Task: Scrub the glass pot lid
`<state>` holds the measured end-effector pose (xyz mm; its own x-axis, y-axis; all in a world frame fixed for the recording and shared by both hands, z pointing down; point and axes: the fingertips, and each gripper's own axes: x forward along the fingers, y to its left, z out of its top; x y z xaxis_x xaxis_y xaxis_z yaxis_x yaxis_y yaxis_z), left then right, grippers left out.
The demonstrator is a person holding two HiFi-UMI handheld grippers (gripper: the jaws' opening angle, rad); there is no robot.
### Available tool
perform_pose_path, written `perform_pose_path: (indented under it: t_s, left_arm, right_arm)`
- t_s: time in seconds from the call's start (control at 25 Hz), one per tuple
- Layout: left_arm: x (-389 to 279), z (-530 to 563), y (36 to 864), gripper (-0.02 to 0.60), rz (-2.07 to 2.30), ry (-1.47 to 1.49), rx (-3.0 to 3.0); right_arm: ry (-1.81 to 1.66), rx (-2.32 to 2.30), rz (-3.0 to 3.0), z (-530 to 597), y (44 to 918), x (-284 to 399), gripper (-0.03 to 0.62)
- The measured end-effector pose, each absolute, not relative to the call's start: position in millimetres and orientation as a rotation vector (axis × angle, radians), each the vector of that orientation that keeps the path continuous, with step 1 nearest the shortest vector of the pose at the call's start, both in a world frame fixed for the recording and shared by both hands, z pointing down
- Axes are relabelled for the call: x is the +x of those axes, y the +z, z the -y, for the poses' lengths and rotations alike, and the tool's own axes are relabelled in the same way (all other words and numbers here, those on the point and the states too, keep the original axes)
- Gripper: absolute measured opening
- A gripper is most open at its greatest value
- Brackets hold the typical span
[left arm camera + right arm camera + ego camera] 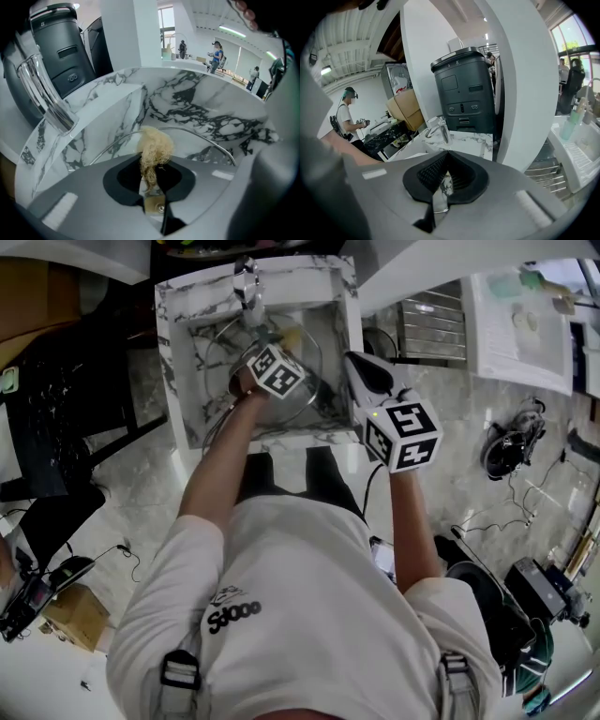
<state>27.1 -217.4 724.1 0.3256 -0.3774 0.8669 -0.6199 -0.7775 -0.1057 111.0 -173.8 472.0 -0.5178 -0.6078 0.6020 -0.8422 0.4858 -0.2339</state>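
Note:
The glass pot lid [223,352] stands tilted in the white marble sink [178,381]. In the left gripper view its metal rim [197,135] arcs just beyond the jaws. My left gripper [281,345] is over the lid and is shut on a tan fibrous scrubber [153,149]; the tuft sticks out past the closed jaws [152,180]. My right gripper [362,369] is at the sink's right rim. Its jaws [442,190] are closed on a thin clear pane with a metal edge, which looks like the lid's rim [439,208].
A chrome faucet [247,282] [44,93] [442,127] rises at the sink's far side. A black bin [464,89] stands behind it. A wire dish rack [431,329] lies right of the sink. Cables and gear [511,451] lie on the floor. People stand in the distance.

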Motion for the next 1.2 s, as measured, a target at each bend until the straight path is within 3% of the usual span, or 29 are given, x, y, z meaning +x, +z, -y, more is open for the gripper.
perform_pose_path:
  t_s: [0.48, 1.2]
  left_arm:
    - [67.2, 162.4, 720.7, 0.055, 0.639, 1.517, 2.468]
    - [55.2, 85.2, 715.9, 0.054, 0.207, 1.527, 2.511]
  right_arm:
    - [0.715, 1.2, 2.305, 170.4, 471.6, 105.4, 0.003]
    - [0.705, 1.15, 2.325, 163.8, 474.5, 83.2, 0.003]
